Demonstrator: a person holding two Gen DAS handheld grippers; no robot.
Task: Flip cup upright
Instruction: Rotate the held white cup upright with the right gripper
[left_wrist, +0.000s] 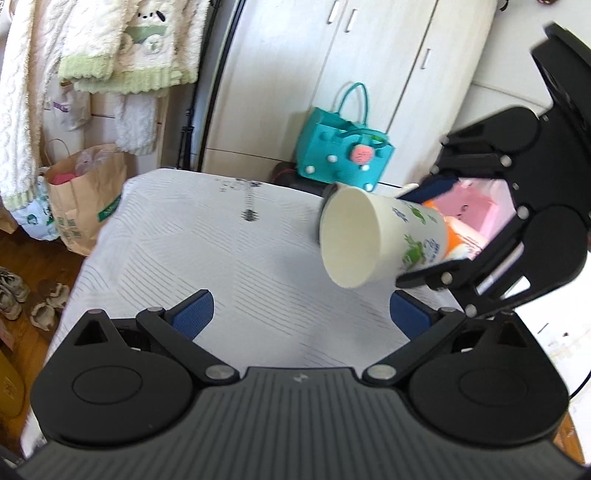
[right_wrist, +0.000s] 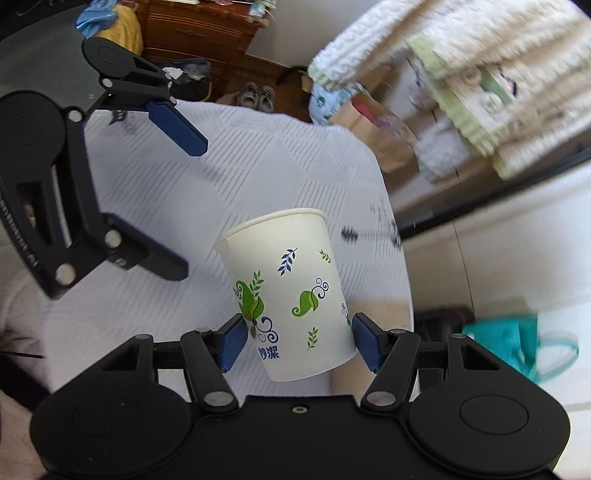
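A white paper cup (right_wrist: 291, 295) with green and blue leaf prints is held in the air above the white cloth-covered table (right_wrist: 229, 177). My right gripper (right_wrist: 299, 341) is shut on the cup near its base, its blue pads on either side. In the left wrist view the cup (left_wrist: 373, 240) lies tilted, its open mouth facing left toward the camera, and the right gripper (left_wrist: 428, 232) holds it from the right. My left gripper (left_wrist: 301, 315) is open and empty over the table, below and left of the cup. It also shows in the right wrist view (right_wrist: 184, 210).
A teal bag (left_wrist: 343, 147) stands on the floor behind the table by white cabinet doors (left_wrist: 332, 55). A brown paper bag (left_wrist: 85, 199) and hanging towels (left_wrist: 110, 48) are at the left. Shoes (left_wrist: 14, 295) lie on the wood floor.
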